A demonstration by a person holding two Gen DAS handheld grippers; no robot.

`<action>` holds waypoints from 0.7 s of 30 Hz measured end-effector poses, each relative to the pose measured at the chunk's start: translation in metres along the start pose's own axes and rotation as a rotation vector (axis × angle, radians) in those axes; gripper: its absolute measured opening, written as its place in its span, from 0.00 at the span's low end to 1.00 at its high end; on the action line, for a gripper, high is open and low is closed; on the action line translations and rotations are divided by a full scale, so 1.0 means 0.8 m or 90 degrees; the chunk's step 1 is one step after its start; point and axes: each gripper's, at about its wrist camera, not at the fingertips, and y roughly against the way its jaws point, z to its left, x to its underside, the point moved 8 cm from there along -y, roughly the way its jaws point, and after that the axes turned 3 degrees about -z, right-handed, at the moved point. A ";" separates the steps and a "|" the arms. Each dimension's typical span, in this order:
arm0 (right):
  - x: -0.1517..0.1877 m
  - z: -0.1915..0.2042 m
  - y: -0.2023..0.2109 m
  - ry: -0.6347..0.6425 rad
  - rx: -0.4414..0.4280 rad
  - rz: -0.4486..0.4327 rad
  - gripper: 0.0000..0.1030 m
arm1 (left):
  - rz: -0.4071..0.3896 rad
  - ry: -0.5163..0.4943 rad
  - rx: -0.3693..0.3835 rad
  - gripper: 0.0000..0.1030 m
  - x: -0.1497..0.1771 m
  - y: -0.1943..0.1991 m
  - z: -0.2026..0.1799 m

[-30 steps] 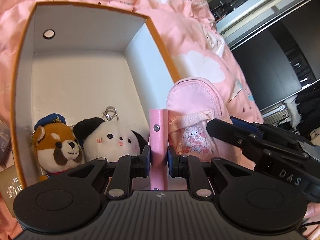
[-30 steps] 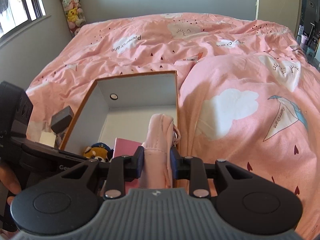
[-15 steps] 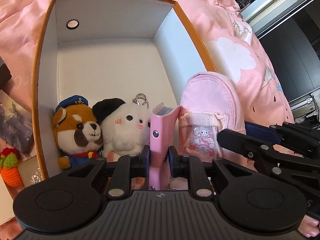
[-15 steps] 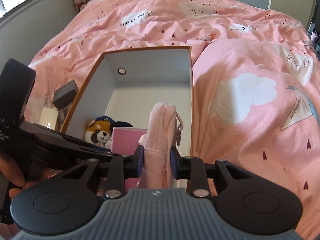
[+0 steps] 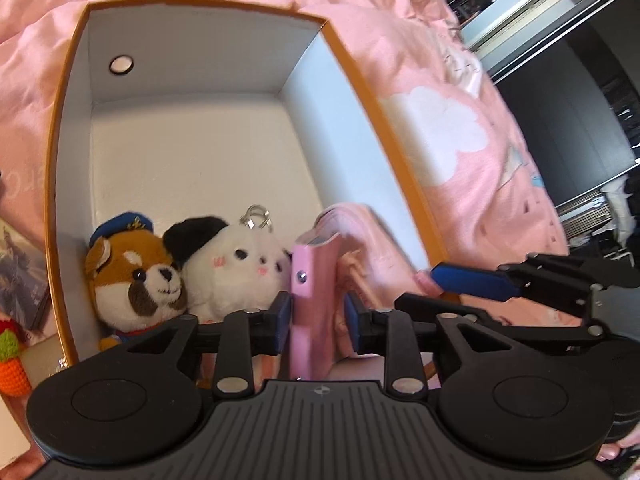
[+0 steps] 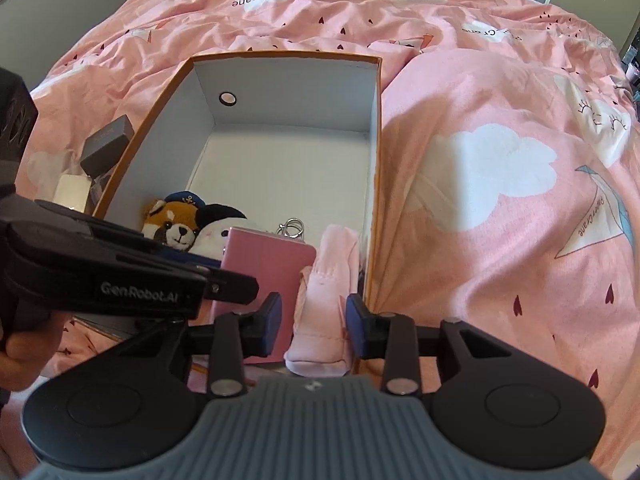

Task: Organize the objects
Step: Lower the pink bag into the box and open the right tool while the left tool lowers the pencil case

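Note:
An orange-rimmed white box (image 5: 188, 160) (image 6: 288, 160) lies on the pink bed. At its near end sit a red-panda plush (image 5: 132, 276) (image 6: 172, 226) and a white-and-black plush (image 5: 236, 268) (image 6: 220, 224). A pink notebook (image 5: 312, 304) (image 6: 264, 280) stands beside them, between the parted fingers of my left gripper (image 5: 316, 316), which is open. A small pink backpack (image 5: 368, 248) (image 6: 328, 304) stands against the box's right wall, between the parted fingers of my right gripper (image 6: 314, 320), which is open.
Left of the box lie a dark grey box (image 6: 108, 144), a white item (image 6: 72, 192), a crochet carrot (image 5: 12, 364) and a picture card (image 5: 20, 272). The pink duvet (image 6: 480, 160) rises to the right of the box. A dark wardrobe (image 5: 560, 100) stands beyond.
Both grippers lowered the notebook and backpack into the box's near end and opened their fingers, letting go of them. The cameras now look more steeply down into the box.

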 end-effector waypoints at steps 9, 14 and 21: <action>-0.002 0.010 0.011 0.047 0.001 -0.026 0.24 | 0.000 0.015 0.020 0.16 -0.002 0.002 0.008; 0.002 0.016 0.007 0.076 0.003 -0.032 0.16 | 0.005 0.062 0.042 0.15 -0.012 -0.002 0.004; 0.004 0.025 -0.001 0.095 -0.012 -0.031 0.16 | 0.030 0.085 0.065 0.06 -0.022 -0.023 -0.013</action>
